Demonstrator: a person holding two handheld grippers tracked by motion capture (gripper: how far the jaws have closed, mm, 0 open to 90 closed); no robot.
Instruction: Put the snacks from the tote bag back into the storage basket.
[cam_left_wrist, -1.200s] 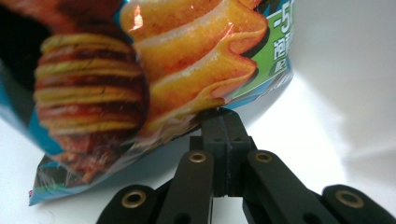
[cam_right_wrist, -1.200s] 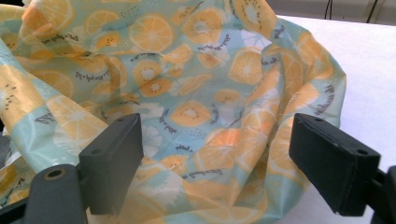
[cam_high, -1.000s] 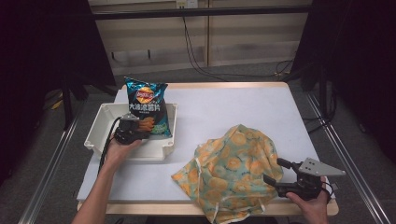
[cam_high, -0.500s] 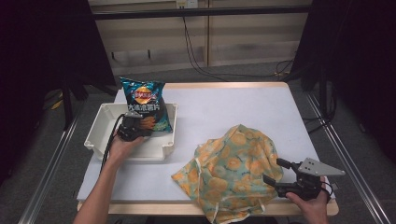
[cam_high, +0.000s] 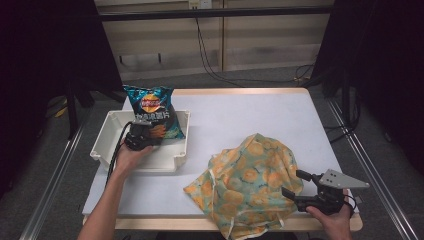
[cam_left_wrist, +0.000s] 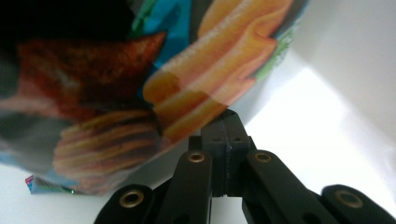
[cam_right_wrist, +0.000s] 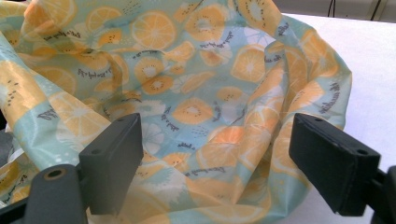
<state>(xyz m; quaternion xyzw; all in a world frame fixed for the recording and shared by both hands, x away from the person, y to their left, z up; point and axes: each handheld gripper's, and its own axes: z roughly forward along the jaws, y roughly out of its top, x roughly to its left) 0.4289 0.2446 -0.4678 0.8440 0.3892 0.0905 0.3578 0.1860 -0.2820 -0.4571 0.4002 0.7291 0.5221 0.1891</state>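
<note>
Chip bag (cam_high: 152, 111): stands upright in a white bin (cam_high: 107, 131) at the table's left, its top rising above the rim.
Left gripper (cam_high: 141, 136): jaws pressed together, pinching the bag's lower edge; in the left gripper view the crinkled foil (cam_left_wrist: 187, 84) disappears between the closed tips.
Right gripper (cam_high: 299, 185): jaws spread wide, resting at the near right edge of an orange-print cloth (cam_high: 250, 182), gripping nothing.
Cloth: lies crumpled on the white table (cam_high: 240, 115), well apart from the bin.
Advice: probably keep the pinch on the seam, not the air-filled middle, and move the bag slowly to clear the bin wall.
</note>
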